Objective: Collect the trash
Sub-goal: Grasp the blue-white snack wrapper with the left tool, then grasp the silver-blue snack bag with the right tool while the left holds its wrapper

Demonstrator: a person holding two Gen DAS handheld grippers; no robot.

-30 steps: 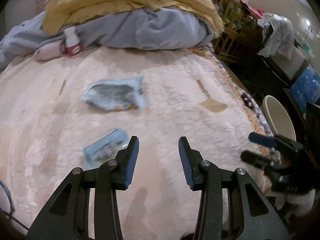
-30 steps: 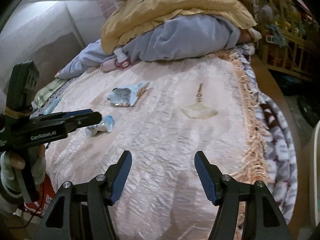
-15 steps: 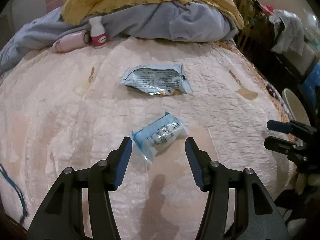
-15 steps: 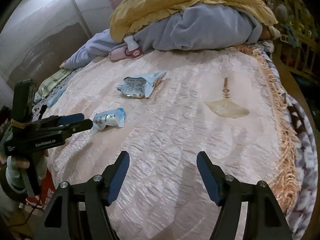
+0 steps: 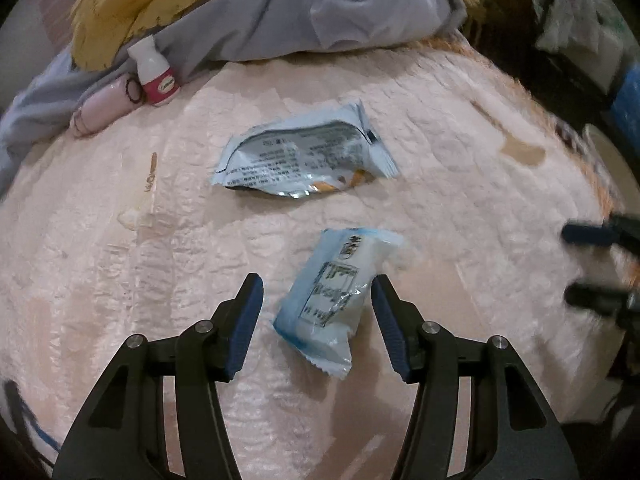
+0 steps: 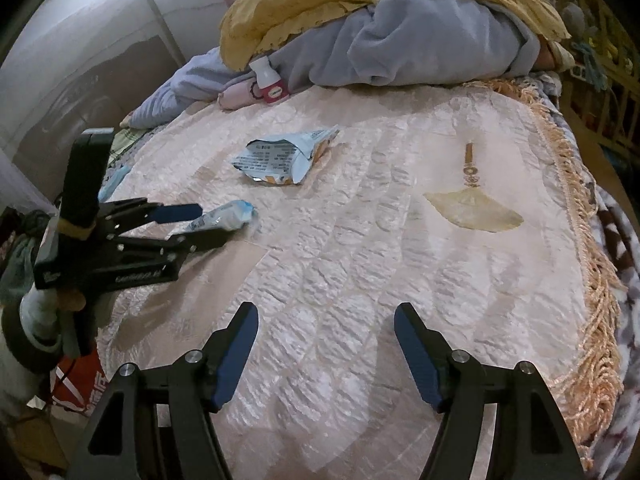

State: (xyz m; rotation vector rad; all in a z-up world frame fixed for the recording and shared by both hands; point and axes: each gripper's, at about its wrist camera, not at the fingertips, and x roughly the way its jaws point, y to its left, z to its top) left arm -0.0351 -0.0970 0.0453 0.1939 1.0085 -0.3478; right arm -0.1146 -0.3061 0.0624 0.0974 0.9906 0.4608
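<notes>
A small blue and white wrapper point(image 5: 338, 290) lies on the pink bedspread point(image 5: 120, 280), between the open jaws of my left gripper point(image 5: 316, 290); the fingers do not touch it. A larger torn blue snack bag point(image 5: 304, 158) lies beyond it. In the right wrist view the left gripper point(image 6: 200, 224) straddles the small wrapper point(image 6: 226, 220), with the snack bag point(image 6: 282, 158) farther back. My right gripper point(image 6: 326, 320) is open and empty above the bedspread, near the front.
A small white bottle with a red label point(image 5: 154, 72) and a pink pouch point(image 5: 102, 110) lie against a grey and yellow pile of bedding point(image 5: 320, 8). A fan-shaped embroidery point(image 6: 472, 208) marks the bedspread. A fringed edge point(image 6: 592, 280) runs down the right side.
My left gripper has moved forward and down over the bed until the small wrapper lies between its open jaws. My right gripper shifted slightly forward and stayed open.
</notes>
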